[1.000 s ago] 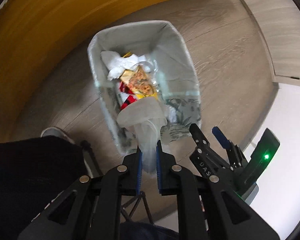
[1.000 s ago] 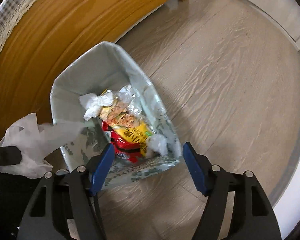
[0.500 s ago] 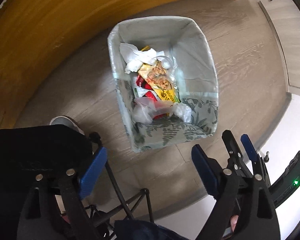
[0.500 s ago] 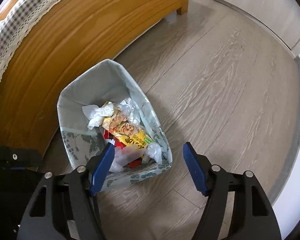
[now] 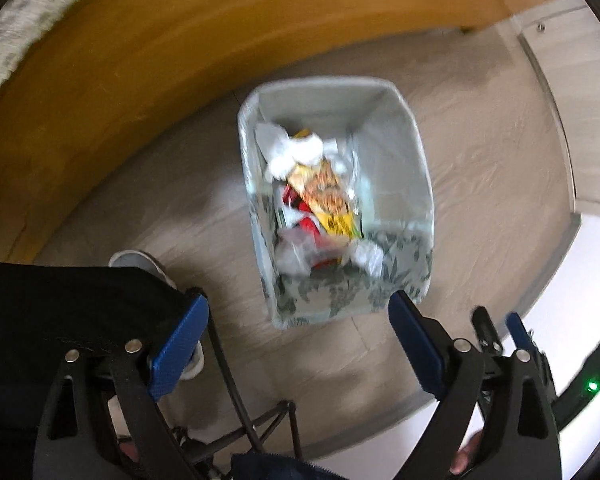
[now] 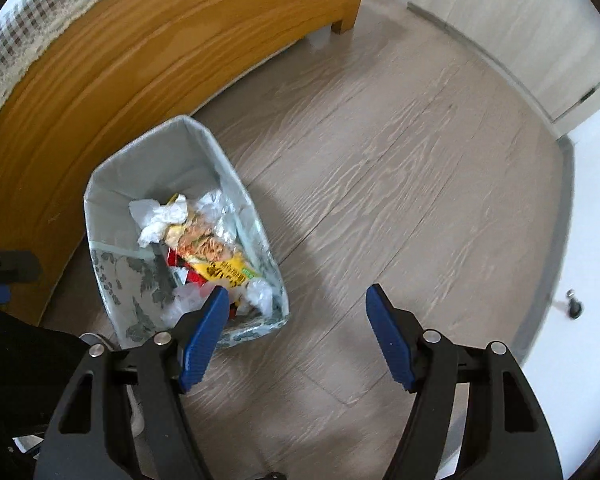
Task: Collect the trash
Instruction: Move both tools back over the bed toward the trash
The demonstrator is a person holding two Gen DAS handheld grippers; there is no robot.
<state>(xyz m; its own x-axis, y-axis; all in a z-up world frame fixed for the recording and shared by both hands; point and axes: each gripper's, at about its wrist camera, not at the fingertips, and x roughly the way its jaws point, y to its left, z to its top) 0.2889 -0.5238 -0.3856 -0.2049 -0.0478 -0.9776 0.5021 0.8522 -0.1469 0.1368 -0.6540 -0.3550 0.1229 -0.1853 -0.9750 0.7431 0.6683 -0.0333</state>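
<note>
The left gripper (image 5: 298, 332) hangs above the floor with its blue-padded jaws spread wide and nothing between them, and the right gripper (image 6: 294, 326) beside it is just as open and just as empty. Straight ahead of both, standing on the grey wood-look floor (image 6: 400, 168), is the small fabric trash bin (image 5: 396, 168) with its leaf-print sides, set close beside the orange wooden bed frame (image 6: 160, 40). The trash is inside it: crumpled white tissue (image 6: 160, 218) toward the far end, a yellow-and-orange snack wrapper (image 6: 212, 254) lying across the middle, a bit of red packaging under that, and a wad of clear plastic film (image 5: 294, 252) at the near end. From where I stand this looks like the gap between two drops, with both tools free and nothing in hand. The floor that shows around the bin has no litter on it, so the next move, I'd say, calls for turning away from the bin to find another piece elsewhere in the room, then closing one pair of jaws on it and carrying it back over the open rim. The left view is smeared, so finer detail there I can't make out
</note>
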